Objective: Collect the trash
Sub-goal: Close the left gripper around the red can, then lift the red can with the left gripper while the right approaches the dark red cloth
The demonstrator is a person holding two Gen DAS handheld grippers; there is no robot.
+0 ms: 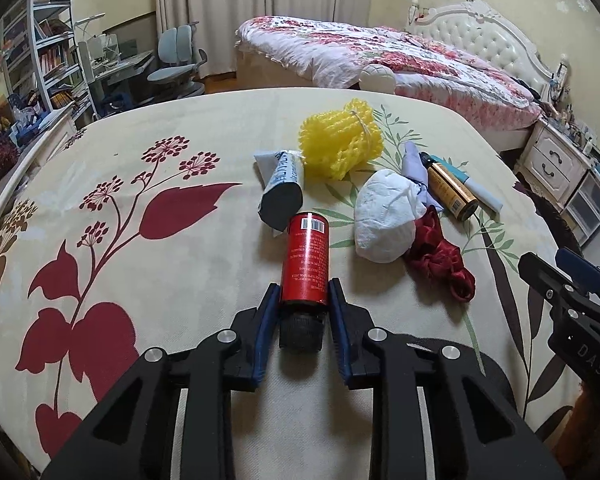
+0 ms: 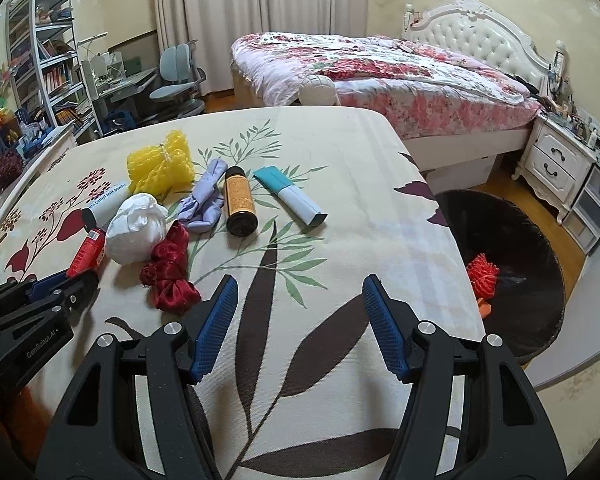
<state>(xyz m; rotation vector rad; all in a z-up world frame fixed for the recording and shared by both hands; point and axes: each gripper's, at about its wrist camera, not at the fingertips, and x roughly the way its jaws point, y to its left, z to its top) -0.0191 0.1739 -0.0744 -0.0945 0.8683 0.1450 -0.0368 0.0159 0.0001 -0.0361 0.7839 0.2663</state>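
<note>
Left gripper clamps its blue pads against the sides of the red bottle, which lies flat on the table with its black cap toward the camera and a white barcode at its far end; the small print on the label is too fine to read. Right gripper hangs low over the cloth with its jaws spread wide and nothing between them. Seen from the right wrist, the left tool's body reads "GenRobot.AI"; seen from the left wrist, the right tool shows "DAS" on its side.

On the floral cloth I count:
- one yellow foam net bundle
- one white crumpled wad
- one dark red fabric tangle, touching the wad
- one lilac cloth twist
- one amber bottle lying on its side just beside the lilac twist
- one teal-and-white tube
- one grey-and-white pouch with "camel milk powder" legible from the right wrist view

Beyond the table's right edge sits a dark bin on the floor, holding one orange-red foam net
</note>
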